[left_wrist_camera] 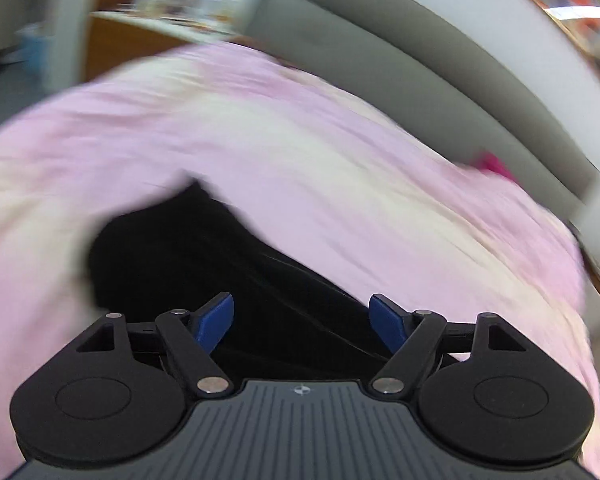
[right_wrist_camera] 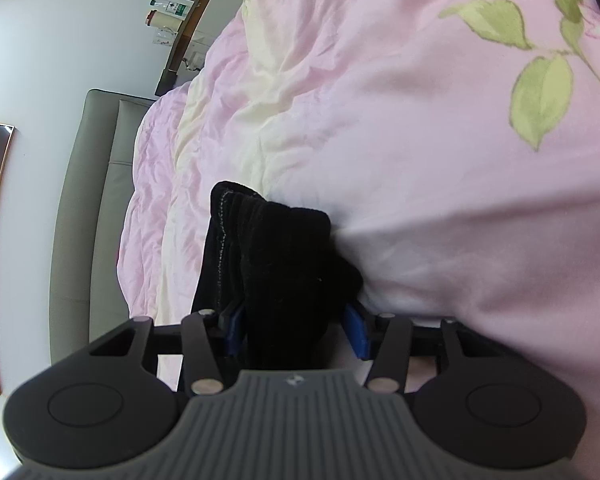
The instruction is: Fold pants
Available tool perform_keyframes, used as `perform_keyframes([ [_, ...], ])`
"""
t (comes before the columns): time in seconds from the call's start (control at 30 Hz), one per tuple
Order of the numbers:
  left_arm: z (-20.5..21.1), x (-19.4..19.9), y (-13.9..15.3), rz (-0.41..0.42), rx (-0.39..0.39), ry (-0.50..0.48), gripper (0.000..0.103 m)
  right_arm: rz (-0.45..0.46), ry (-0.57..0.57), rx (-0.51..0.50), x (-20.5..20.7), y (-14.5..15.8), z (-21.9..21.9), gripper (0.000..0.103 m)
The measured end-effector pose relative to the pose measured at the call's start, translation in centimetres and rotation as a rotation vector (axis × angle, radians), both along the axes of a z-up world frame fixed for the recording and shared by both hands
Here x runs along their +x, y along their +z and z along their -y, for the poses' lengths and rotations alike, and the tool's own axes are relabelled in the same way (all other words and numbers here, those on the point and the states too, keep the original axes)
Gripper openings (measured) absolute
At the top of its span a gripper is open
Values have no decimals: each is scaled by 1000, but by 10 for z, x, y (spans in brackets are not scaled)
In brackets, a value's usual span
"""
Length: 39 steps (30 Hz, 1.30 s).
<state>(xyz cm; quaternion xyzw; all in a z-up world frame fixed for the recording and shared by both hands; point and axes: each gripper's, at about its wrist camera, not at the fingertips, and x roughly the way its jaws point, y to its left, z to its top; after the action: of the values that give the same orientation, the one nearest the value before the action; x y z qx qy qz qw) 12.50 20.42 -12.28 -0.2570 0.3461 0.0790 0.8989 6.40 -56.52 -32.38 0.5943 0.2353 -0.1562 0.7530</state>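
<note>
The black pants (left_wrist_camera: 188,256) lie on a pink and cream bedspread (left_wrist_camera: 260,132); the left wrist view is motion-blurred. My left gripper (left_wrist_camera: 302,322) is open just above the dark cloth, blue pads apart. In the right wrist view a bunched wad of the black pants (right_wrist_camera: 276,256) sits between the blue pads of my right gripper (right_wrist_camera: 296,332). The jaws stand partly apart around the cloth; whether they pinch it is unclear.
A grey padded headboard (left_wrist_camera: 420,64) runs along the bed's far side, also in the right wrist view (right_wrist_camera: 88,184). The bedspread (right_wrist_camera: 460,160) has green leaf prints. A wooden cabinet (left_wrist_camera: 124,44) stands beyond the bed. A small magenta item (left_wrist_camera: 494,162) lies near the headboard.
</note>
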Motion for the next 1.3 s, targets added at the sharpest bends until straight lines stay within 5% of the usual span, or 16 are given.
perform_keyframes([
  [0.23,185,68,-53,-8,-52,-449,81,13,24,-8,-3,1,1,46],
  [0.5,310,94,-113,-126,-108,-655,81,19,12,10,1,-3,-1,48],
  [0.67,325,99,-151,-215,-106,-632,84,31,45,-18,4,-6,-1,40],
  [0.83,314,99,-153,-255,-206,-597,89,32,70,-54,4,-9,-2,28],
  [1.0,296,102,-155,-282,-270,-584,75,63,80,-61,8,3,-7,18],
  [1.17,278,103,-163,-289,-371,-547,67,175,184,-272,18,60,-39,17],
  [1.3,266,99,-164,-284,-423,-532,61,279,368,-562,29,118,-96,17],
])
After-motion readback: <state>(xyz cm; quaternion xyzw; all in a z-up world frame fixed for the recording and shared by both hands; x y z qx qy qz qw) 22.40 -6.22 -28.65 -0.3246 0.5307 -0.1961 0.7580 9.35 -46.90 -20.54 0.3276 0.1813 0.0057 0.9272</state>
